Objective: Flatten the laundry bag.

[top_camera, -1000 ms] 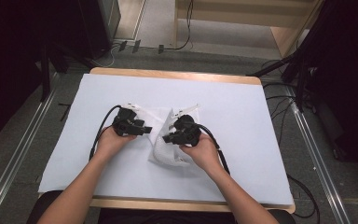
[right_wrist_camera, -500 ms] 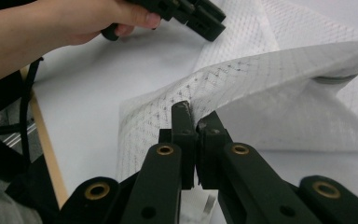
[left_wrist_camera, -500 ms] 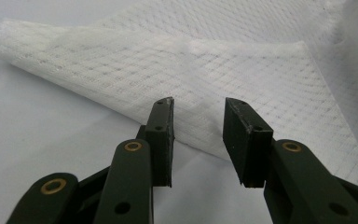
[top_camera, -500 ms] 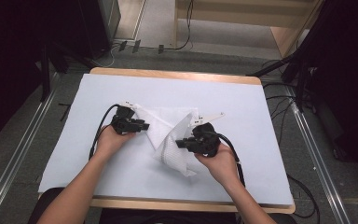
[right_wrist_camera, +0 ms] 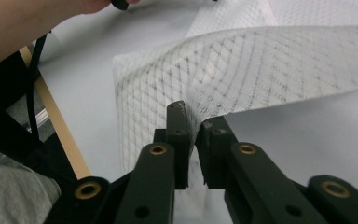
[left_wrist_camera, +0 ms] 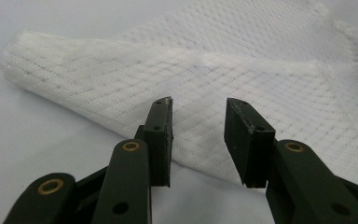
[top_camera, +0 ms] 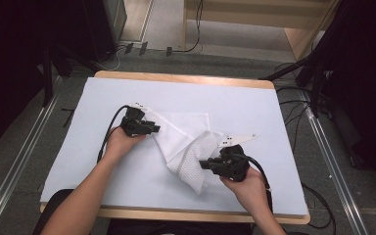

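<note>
While the right gripper (top_camera: 206,163) pinches an edge of the white mesh cloth (top_camera: 188,142) between nearly closed jaws that have just eased a little, the cloth runs taut from that grip in the right gripper view (right_wrist_camera: 193,122), arching clear of the bench (top_camera: 254,105) as a lifted band. Held this way, the fabric is probably being drawn toward the person's near right side to unfold it or lay it over. Across the cloth, the left gripper (top_camera: 155,129) sits at the far left corner with its jaws spread; in the left gripper view (left_wrist_camera: 198,116) the cloth lies flat beneath and behind them, unclamped. Its place there suggests readiness to pin or take that corner as a counter-hold. Most of the cloth lies near the bench's middle.
</note>
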Motion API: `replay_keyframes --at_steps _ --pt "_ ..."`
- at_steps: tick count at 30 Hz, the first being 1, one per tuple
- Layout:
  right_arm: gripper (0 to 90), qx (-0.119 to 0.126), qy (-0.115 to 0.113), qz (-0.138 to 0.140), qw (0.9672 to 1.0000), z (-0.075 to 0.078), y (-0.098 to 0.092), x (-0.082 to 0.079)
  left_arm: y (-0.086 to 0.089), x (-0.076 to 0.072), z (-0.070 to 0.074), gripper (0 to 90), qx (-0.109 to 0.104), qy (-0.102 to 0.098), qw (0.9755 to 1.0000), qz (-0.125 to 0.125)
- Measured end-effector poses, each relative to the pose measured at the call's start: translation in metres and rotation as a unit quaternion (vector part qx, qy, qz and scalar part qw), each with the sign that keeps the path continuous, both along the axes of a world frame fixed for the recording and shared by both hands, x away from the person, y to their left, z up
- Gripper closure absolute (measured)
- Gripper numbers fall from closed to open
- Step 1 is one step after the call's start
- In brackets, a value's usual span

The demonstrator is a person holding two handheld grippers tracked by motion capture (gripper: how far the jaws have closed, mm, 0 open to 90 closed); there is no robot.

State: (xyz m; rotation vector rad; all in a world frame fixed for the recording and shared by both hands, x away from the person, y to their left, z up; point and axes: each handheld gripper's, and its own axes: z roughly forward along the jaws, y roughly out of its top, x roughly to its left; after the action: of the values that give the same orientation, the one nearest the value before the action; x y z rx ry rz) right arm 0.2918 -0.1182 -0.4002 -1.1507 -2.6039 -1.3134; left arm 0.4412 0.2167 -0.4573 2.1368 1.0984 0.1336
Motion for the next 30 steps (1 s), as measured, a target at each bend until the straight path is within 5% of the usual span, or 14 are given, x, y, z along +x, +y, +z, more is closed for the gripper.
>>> replay_keyframes --at_steps 5,13,17,22,30 --pt "72.5 0.000 -0.010 -0.022 0.9997 0.004 -0.011 -0.005 -0.001 0.003 0.001 60.8 -0.002 0.008 1.0000 0.002" --pt "74.9 0.008 -0.028 -0.054 0.9981 0.009 -0.029 0.002 -0.007 0.000 0.006 63.3 -0.007 0.024 0.9997 -0.006" --pt "79.3 0.003 -0.027 -0.060 0.9978 0.004 -0.030 0.014 -0.015 -0.004 0.008 68.9 -0.019 0.030 0.9991 -0.021" --pt "82.2 -0.003 -0.019 -0.072 0.9973 -0.009 -0.027 0.047 -0.037 -0.015 0.009 81.3 -0.048 0.057 0.9957 -0.054" --pt "82.2 -0.024 -0.013 -0.092 0.9954 -0.023 -0.032 0.079 -0.059 -0.026 0.004 83.8 -0.052 0.074 0.9920 -0.088"
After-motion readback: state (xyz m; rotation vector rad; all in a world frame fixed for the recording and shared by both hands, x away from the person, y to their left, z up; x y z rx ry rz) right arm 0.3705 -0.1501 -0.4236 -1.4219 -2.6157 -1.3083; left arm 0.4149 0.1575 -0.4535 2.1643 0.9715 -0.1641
